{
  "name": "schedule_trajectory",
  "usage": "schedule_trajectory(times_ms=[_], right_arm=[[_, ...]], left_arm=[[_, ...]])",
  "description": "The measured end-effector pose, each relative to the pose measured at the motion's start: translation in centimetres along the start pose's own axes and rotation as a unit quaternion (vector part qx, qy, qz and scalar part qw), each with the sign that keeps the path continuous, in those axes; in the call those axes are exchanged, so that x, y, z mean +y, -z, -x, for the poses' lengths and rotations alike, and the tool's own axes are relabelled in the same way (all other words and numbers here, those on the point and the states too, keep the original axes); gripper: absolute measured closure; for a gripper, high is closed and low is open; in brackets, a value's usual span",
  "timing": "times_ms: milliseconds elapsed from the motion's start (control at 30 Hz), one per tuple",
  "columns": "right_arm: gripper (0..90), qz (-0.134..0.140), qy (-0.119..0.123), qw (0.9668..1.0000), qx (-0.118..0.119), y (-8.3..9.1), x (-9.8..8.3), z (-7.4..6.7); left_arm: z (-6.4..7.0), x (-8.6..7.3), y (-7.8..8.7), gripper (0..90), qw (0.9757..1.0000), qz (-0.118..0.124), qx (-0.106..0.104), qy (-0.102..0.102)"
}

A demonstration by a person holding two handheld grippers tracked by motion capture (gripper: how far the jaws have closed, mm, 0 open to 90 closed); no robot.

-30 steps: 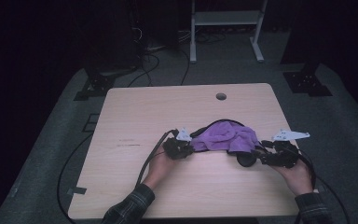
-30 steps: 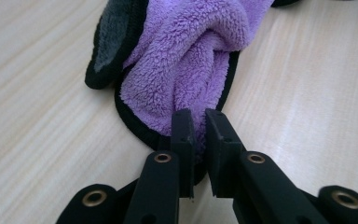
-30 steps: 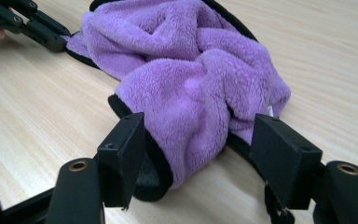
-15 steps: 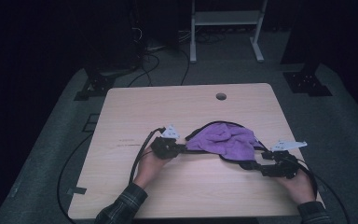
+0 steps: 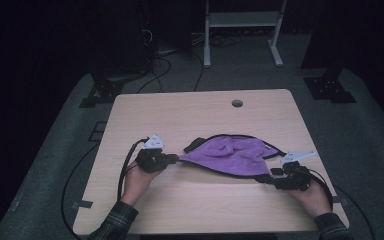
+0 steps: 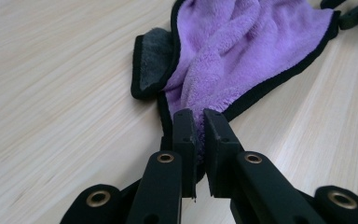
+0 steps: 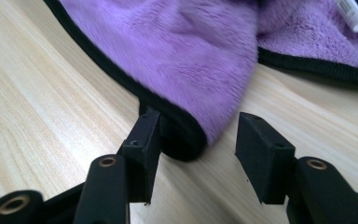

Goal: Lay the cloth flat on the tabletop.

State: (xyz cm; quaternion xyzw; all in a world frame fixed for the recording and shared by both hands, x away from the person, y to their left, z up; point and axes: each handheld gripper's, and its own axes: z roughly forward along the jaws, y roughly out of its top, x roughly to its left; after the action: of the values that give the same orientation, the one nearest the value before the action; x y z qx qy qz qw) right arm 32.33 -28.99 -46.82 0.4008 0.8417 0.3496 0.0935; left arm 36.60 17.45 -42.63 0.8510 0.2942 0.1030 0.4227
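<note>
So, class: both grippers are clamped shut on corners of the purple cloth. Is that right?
Not quite. The left gripper is shut on the purple cloth, but the right gripper has its jaws apart around a corner, as the right gripper view shows.

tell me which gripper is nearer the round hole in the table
Left. The left gripper sits diagonally below-left of the hole; the right gripper lies lower, toward the table's near right corner.
</note>
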Motion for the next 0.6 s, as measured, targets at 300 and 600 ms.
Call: schedule_trajectory(times_ms=[300,600], right_arm=[[54.1,-0.008,0.026,0.9996,0.013,-1.2,0.9,-1.1],[86.2,-0.011,0.062,0.998,0.003,-1.3,1.7,-1.8]], left_arm=[[-0.9,-1.9,1.6,83.9,0.9997,-0.007,0.014,0.018],[-0.6,-1.9,1.4,83.8,0.9998,-0.01,0.006,0.017]])
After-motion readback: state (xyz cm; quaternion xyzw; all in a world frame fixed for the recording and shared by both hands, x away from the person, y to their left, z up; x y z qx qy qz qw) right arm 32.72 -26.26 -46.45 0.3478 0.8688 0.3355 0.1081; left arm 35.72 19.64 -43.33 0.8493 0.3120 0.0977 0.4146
